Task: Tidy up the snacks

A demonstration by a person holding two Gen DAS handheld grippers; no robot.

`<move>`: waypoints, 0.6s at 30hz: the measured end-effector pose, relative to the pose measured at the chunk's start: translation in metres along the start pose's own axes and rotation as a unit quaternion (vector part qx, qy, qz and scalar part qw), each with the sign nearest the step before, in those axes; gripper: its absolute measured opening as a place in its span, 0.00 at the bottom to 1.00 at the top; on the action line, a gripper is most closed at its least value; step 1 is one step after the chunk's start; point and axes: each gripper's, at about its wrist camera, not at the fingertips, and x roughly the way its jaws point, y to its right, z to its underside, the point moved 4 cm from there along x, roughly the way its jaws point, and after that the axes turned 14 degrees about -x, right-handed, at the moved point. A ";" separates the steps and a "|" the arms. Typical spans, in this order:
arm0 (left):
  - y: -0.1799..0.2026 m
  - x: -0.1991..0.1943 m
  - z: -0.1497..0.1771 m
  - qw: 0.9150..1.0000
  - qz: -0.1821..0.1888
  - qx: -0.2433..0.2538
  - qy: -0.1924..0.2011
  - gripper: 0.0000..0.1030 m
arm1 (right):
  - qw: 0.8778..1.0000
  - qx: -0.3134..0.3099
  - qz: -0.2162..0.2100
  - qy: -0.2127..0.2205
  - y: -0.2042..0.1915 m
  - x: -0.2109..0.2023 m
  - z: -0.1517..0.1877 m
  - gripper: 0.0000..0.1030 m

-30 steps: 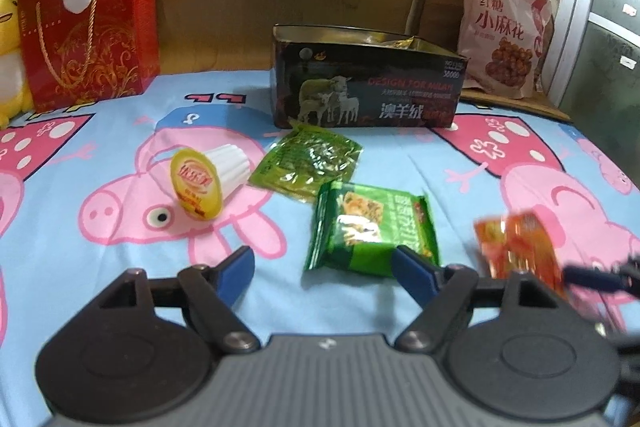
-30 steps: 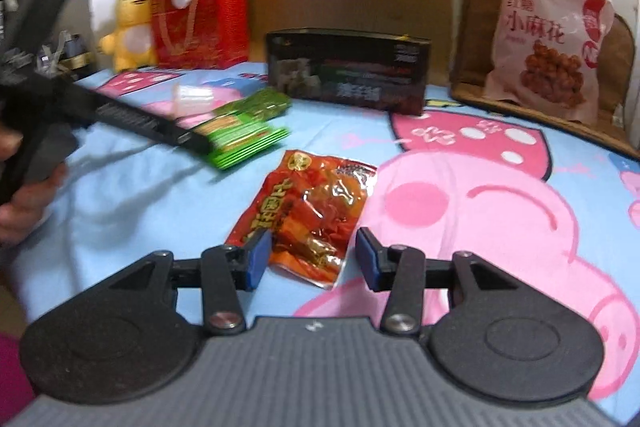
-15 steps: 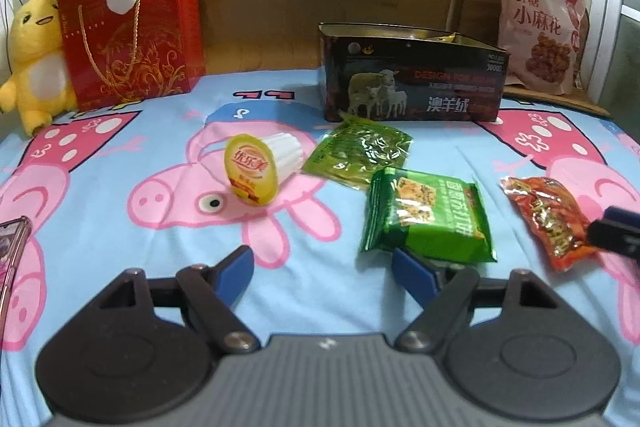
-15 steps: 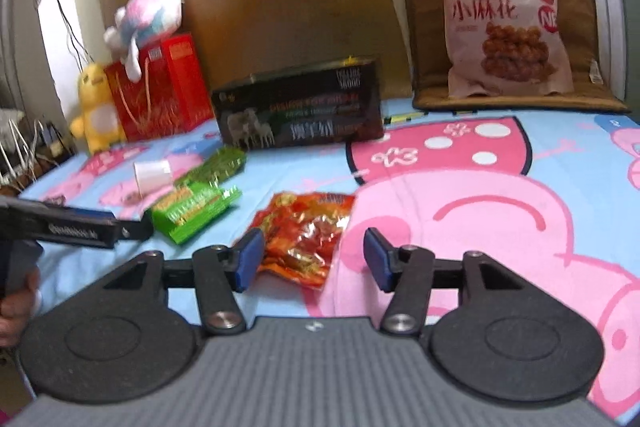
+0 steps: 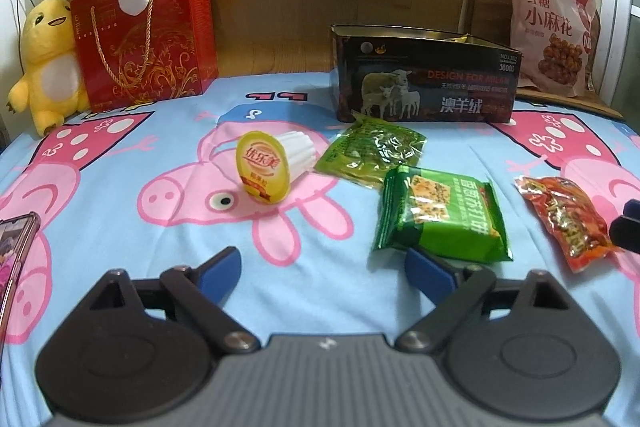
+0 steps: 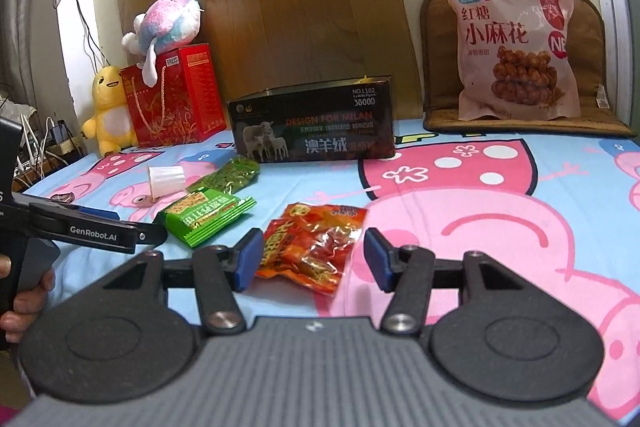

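four snacks lie loose on the sheet, none yet in the tin at upper centre: the cup left of centre, the pale green pack just below the tin, the cracker pack lower right, the red pack at far right. the left gripper has just been opening, jaws wide and empty; the right gripper stands spread around the red pack, pads not touching. judging by this, sorting has barely begun.

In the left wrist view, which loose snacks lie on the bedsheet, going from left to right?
Jelly cup → clear green packet → green cracker pack → red snack packet.
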 end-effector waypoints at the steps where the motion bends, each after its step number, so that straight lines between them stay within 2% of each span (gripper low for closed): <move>1: 0.000 0.000 0.000 1.000 -0.001 0.000 0.000 0.90 | 1.000 0.000 0.001 0.000 -0.001 0.000 0.000 0.56; 12: -0.001 0.003 -0.001 1.000 -0.003 -0.001 -0.006 0.95 | 1.000 0.004 -0.015 -0.009 0.000 0.002 0.002 0.57; 18: 0.000 0.006 -0.002 1.000 0.003 0.000 -0.012 1.00 | 0.999 0.007 -0.030 -0.021 0.001 0.006 0.002 0.61</move>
